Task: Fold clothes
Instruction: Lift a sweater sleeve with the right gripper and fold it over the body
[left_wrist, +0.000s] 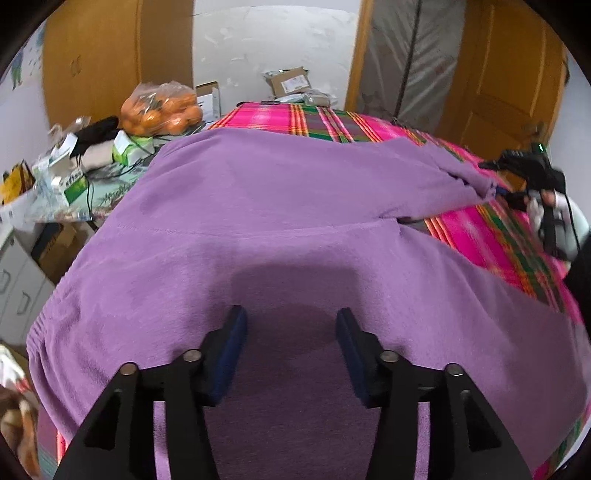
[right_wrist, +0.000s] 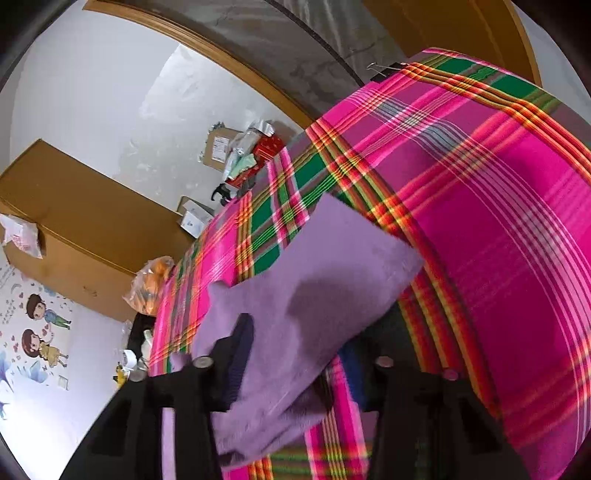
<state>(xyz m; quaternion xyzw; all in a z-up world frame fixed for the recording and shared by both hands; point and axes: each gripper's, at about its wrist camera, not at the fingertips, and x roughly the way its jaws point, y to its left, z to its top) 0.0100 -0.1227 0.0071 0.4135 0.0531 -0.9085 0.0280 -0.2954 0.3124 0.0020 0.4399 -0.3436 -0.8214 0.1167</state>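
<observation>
Purple fleece trousers (left_wrist: 280, 221) lie spread on a pink, green and orange plaid cloth (left_wrist: 317, 118) that covers the table. My left gripper (left_wrist: 291, 325) is open and empty, low over the waist part of the trousers. My right gripper (left_wrist: 517, 184) shows at the far right of the left wrist view, at the end of one trouser leg. In the right wrist view the leg end (right_wrist: 314, 280) lies between my right gripper's (right_wrist: 295, 347) fingers, lifted off the plaid cloth (right_wrist: 480, 221). The jaws stand apart around the fabric.
A bag of oranges (left_wrist: 162, 110), small boxes and cables clutter a side table (left_wrist: 103, 184) to the left. Cardboard parcels (left_wrist: 291, 83) lie beyond the far table edge. A wooden wardrobe (left_wrist: 92, 55) and door (left_wrist: 498, 74) stand behind. A binder clip (right_wrist: 384, 72) holds the cloth's far corner.
</observation>
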